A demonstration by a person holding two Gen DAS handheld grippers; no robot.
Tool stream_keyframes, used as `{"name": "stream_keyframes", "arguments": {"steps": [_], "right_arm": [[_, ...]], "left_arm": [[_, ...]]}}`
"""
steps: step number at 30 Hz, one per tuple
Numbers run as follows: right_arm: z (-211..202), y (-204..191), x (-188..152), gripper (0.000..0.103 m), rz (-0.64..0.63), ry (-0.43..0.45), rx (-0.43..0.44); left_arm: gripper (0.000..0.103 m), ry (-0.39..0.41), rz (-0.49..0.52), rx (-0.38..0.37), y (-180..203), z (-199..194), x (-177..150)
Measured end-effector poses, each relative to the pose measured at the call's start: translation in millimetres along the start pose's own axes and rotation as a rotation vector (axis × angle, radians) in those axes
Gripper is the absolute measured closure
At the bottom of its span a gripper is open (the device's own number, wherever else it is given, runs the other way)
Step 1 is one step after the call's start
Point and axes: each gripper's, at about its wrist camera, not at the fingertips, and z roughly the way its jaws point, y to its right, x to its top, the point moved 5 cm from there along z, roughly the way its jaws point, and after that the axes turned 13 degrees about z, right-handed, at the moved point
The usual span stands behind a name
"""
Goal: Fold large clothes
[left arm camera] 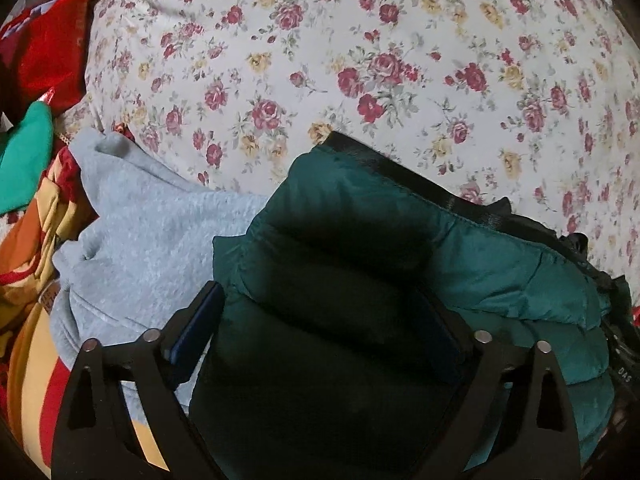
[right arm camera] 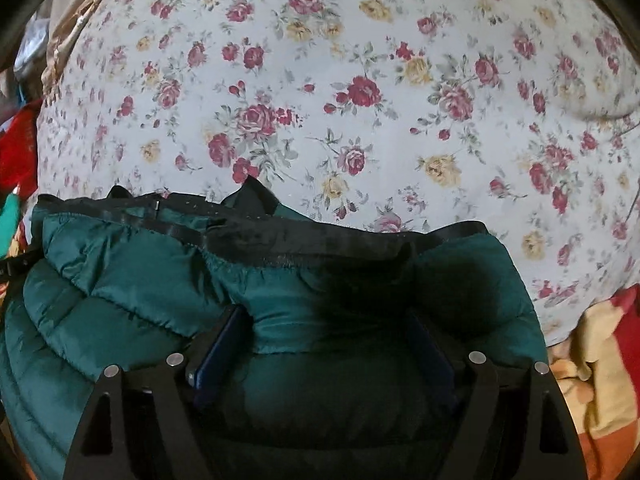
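Padding fills both my jaws: the dark green puffer jacket (left arm camera: 360, 264) bulges between the blue pads of my left gripper (left arm camera: 320, 340) and again between those of my right gripper (right arm camera: 324, 344). Each pair stands wide around a thick quilted roll, pressed in on both sides, so I judge both are gripping it rather than merely straddling it. The jacket lies at the near edge of the bed, on the floral sheet (left arm camera: 360, 60), its black-trimmed edge (right arm camera: 304, 236) turned away from me.

To do this fold well, I should keep both holds level and move them together, carrying the bulk forward over the sheet so the trim lands straight. Puffer fill is springy and slippery; I expect it to slide out or spring back, so pressing down before letting go seems wise.

Beside the jacket on the left sits a grey fleece garment (left arm camera: 152, 232), touching it, with red, green and orange clothes heaped beyond. I see no basket, box or other container in either view.
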Motion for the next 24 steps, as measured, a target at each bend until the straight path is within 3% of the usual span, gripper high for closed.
{"name": "stream_keyframes", "arguments": {"steps": [5, 10, 17, 20, 24], "right_arm": [[-26, 8, 5, 0.023, 0.036, -0.013, 0.043], [-74, 23, 4, 0.023, 0.149, 0.059, 0.107], [-35, 40, -17, 0.021, 0.194, -0.01, 0.045], [-42, 34, -16, 0.02, 0.173, -0.022, 0.026], [-74, 35, -17, 0.02, 0.193, 0.017, 0.064]], "left_arm": [[0.005, -0.021, -0.038, -0.03, -4, 4, -2], [0.005, -0.013, -0.035, -0.026, -2, 4, -2], [0.004, -0.006, -0.036, -0.019, 0, 5, -5], [0.004, -0.023, -0.041, -0.027, -2, -3, -8], [0.004, 0.004, -0.036, -0.053, -7, -30, -14]]}}
